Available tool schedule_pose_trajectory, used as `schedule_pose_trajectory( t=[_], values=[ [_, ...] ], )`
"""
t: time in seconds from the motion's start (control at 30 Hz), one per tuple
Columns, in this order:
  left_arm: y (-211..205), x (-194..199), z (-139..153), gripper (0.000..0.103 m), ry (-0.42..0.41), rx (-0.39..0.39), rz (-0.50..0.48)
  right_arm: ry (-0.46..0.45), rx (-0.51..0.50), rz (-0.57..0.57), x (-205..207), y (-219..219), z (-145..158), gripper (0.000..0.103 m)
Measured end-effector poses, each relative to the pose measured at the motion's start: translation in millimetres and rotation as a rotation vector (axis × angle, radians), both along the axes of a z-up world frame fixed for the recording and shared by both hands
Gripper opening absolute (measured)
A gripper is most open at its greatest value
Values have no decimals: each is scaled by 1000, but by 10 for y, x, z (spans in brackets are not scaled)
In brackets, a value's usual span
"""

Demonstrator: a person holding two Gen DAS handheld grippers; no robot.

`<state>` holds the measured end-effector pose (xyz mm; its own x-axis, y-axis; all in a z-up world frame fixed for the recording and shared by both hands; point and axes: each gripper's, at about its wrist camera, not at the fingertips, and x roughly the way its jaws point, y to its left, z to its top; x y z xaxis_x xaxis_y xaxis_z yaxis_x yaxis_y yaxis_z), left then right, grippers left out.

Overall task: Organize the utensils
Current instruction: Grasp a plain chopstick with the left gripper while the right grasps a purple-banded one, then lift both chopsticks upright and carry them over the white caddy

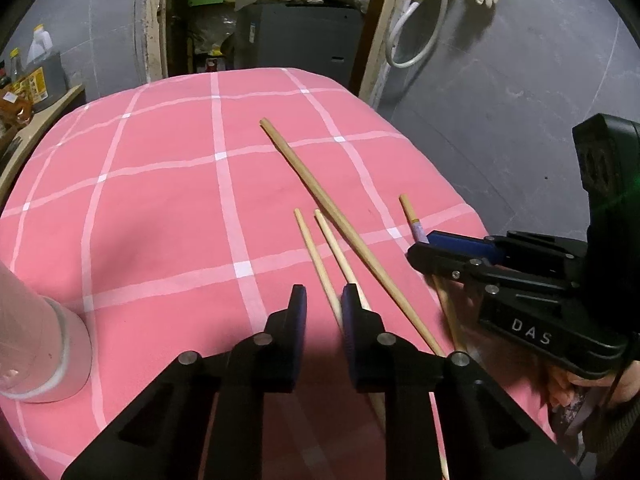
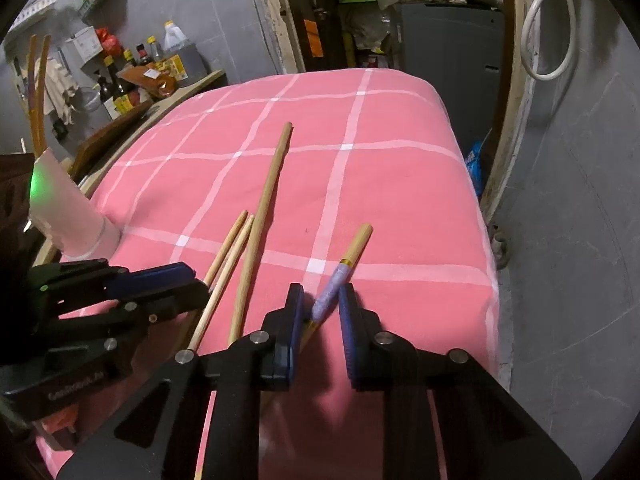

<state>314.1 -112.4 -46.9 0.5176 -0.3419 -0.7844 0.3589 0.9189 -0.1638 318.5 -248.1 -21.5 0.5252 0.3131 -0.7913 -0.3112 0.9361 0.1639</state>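
The left gripper [image 1: 323,300] sits low over the pink checked tabletop [image 1: 160,200], its jaws a narrow gap apart. One chopstick of a plain pair [image 1: 310,240] runs between the blue pads [image 1: 299,304]; the other lies against or under the right pad, and whether either is actually touched cannot be told. Just right of the pair lies a long stick [image 1: 320,196], angled away toward the far side of the tabletop.

The right gripper [image 2: 320,300] is likewise narrowly open, straddling a chopstick with a lilac-patterned band [image 2: 340,270]. The band lies between the pads [image 2: 295,308] and looks close to the left one, but no firm clamp shows. Its plain wooden end points ahead, past the fingertips.

In the right wrist view the pair [image 2: 230,248] and long stick [image 2: 264,208] lie side by side to the left of the banded chopstick, with the left gripper [image 2: 192,280] beside them. A white cup [image 2: 76,216] stands at the tabletop's left edge, with two sticks [image 2: 38,96] rising from it. Bottles [image 2: 120,84] crowd a shelf behind.
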Motion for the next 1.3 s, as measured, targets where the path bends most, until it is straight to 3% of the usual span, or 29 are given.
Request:
schedule_pose_trajectory(
  t=[0.23, 0.37, 0.53, 0.67, 0.77, 0.9, 1.17, 1.3],
  values=[
    [-85, 98, -10, 14, 48, 9, -17, 78, 59, -27, 112, -25, 1, 17],
    [-56, 153, -1, 5, 77, -18, 12, 111, 47, -51, 184, 31, 13, 17],
    [51, 134, 31, 2, 103, -62, 52, 133, 64, -113, 186, 2, 13, 9],
    [147, -19, 105, 2, 73, -77, 56, 137, 160, -154, 90, -101, 0, 5],
    [227, -168, 210, 2, 6, -94, 57, 103, 205, -153, -27, -118, 60, 5],
    [310, -415, 398, 2, -107, -128, 58, 11, 272, -136, -273, -116, 235, 5],
    [567, -816, 865, 2, -363, -244, 96, -425, 409, -55, -902, 109, 844, 5],
    [775, -1005, 1096, 2, -491, -277, 147, -583, 480, -12, -1027, 275, 1040, 5]
  ],
)
